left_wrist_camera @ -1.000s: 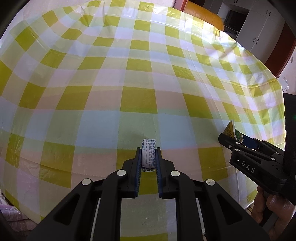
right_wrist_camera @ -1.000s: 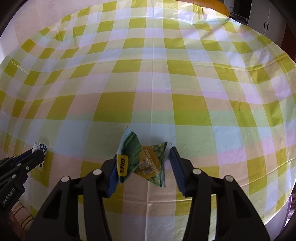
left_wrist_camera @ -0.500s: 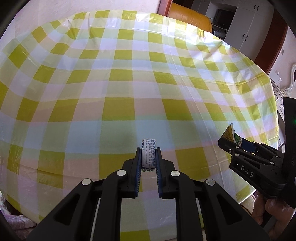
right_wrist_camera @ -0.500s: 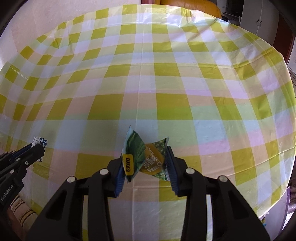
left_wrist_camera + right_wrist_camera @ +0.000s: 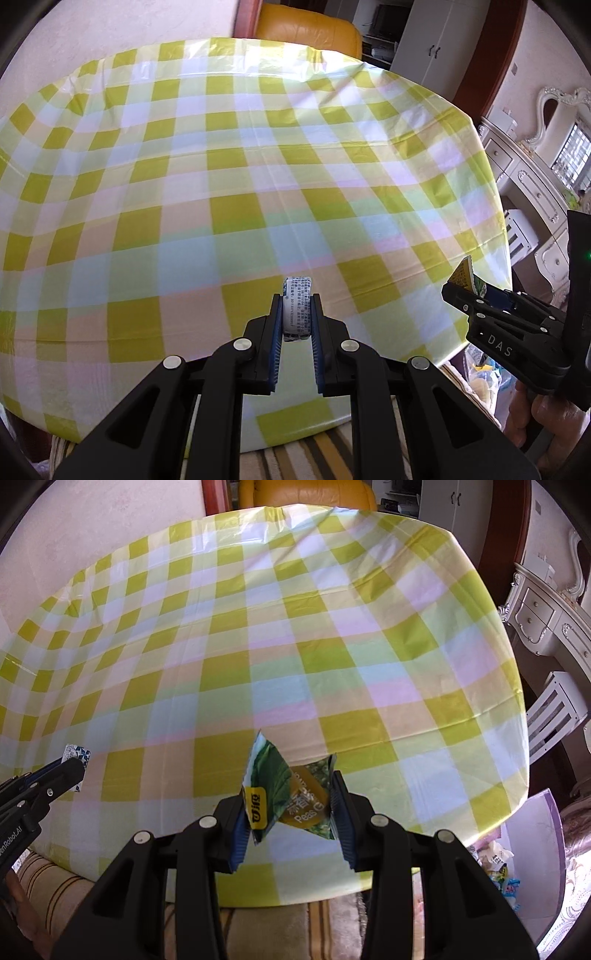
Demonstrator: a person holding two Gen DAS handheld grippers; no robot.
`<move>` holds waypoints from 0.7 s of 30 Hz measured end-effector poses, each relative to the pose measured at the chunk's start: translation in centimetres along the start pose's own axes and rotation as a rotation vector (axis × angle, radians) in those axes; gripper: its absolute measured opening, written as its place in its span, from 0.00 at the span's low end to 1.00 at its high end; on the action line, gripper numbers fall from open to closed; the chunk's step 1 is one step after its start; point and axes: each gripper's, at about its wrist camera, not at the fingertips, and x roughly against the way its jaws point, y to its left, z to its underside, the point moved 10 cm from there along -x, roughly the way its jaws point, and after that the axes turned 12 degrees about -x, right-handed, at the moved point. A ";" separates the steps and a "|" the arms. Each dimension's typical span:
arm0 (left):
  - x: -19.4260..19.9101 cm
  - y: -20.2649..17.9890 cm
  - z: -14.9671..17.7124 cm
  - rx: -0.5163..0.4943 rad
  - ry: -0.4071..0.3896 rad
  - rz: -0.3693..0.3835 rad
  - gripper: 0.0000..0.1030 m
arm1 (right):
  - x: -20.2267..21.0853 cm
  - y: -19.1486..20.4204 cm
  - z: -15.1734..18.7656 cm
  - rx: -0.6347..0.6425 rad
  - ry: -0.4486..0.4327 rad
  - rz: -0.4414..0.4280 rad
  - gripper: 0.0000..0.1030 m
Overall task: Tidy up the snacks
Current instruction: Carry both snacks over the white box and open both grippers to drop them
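My left gripper (image 5: pixel 297 308) is shut on a small white snack packet with blue print (image 5: pixel 297 310), held above the near edge of the round table with the yellow-checked cloth (image 5: pixel 236 177). My right gripper (image 5: pixel 290 799) is shut on a crumpled green pea snack bag (image 5: pixel 291 794), also above the table's near edge (image 5: pixel 295 635). The right gripper and its bag show at the right of the left wrist view (image 5: pixel 458 291). The left gripper and its packet show at the left of the right wrist view (image 5: pixel 74 764).
An orange leather chair (image 5: pixel 306 29) stands behind the table. White cabinets (image 5: pixel 524 177) and a white chair (image 5: pixel 554 709) are at the right. A bag with several snack packets (image 5: pixel 498 864) lies on the floor at the lower right. A striped sofa (image 5: pixel 55 890) is below.
Both grippers have pulled back and up from the table with their snacks still held. The table's whole far edge and the room behind it have come into view.
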 end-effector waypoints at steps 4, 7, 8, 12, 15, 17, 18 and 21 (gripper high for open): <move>0.1 -3.9 -0.4 -0.054 -0.004 0.046 0.14 | 1.2 -3.7 0.4 -0.038 -0.013 0.039 0.39; 0.1 -7.1 -0.4 -0.087 0.000 0.106 0.14 | 2.1 -6.5 0.9 -0.059 -0.022 0.076 0.39; 0.0 -8.3 -0.4 -0.096 0.004 0.131 0.14 | 2.4 -7.5 1.1 -0.068 -0.025 0.089 0.39; -0.4 -12.9 0.1 -0.116 0.038 0.245 0.14 | 3.1 -11.4 2.3 -0.111 -0.022 0.136 0.39; -0.6 -16.5 0.6 -0.154 0.062 0.306 0.14 | 3.8 -14.1 3.2 -0.145 -0.021 0.167 0.39; -0.8 -18.8 1.0 -0.180 0.078 0.337 0.14 | 4.3 -15.8 3.7 -0.164 -0.023 0.187 0.39; -0.8 -19.9 1.3 -0.189 0.086 0.356 0.14 | 4.6 -16.6 3.9 -0.174 -0.026 0.197 0.39; -1.0 -22.9 2.0 -0.204 0.116 0.412 0.14 | 5.6 -18.9 4.4 -0.202 -0.035 0.223 0.39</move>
